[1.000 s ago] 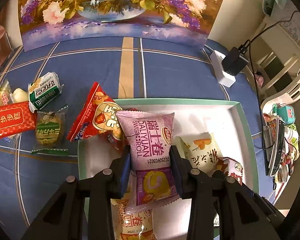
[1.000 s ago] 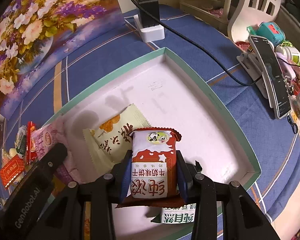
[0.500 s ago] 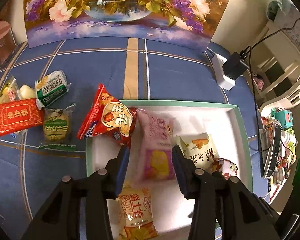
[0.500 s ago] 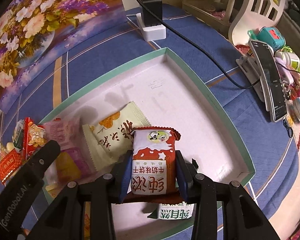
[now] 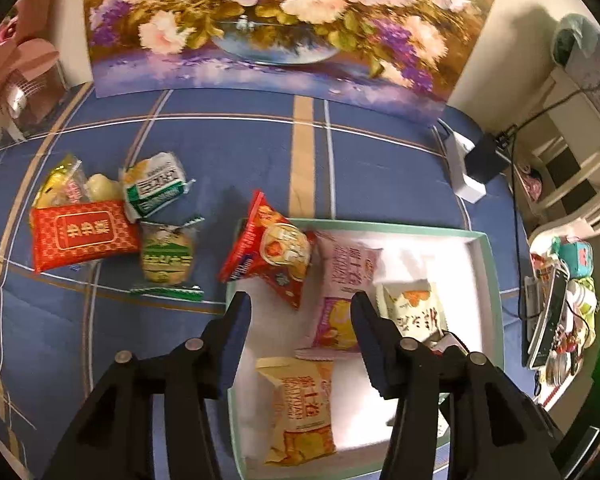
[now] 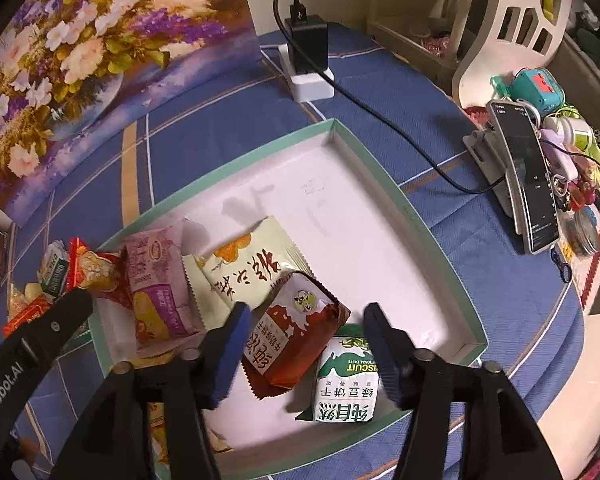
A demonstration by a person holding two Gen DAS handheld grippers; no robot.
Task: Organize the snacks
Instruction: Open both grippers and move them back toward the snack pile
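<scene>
A white tray with a green rim (image 5: 485, 264) (image 6: 432, 224) lies on the blue cloth. In it lie a pink Swiss-roll pack (image 5: 342, 292) (image 6: 156, 280), a yellow Swiss-roll pack (image 5: 300, 404), a pale green snack pack (image 5: 414, 310) (image 6: 252, 268), a red-brown biscuit pack (image 6: 296, 340) and a green-white biscuit pack (image 6: 346, 380). A red chips bag (image 5: 272, 248) leans over the tray's left rim. My left gripper (image 5: 300, 312) is open and empty above the tray. My right gripper (image 6: 306, 324) is open, its jaws on either side of the red-brown pack.
Loose snacks lie on the cloth left of the tray: a red pack (image 5: 82, 234), a green-white pack (image 5: 154, 190), a green cookie pack (image 5: 166, 258). A power strip with charger (image 6: 306, 56) and cable lies behind the tray. A phone on a stand (image 6: 526, 176) and clutter sit at the right.
My left gripper let go of the pink Swiss-roll pack, which now lies in the tray, and pulled back. My right gripper opened and released the red-brown biscuit pack, which dropped tilted in the tray.
</scene>
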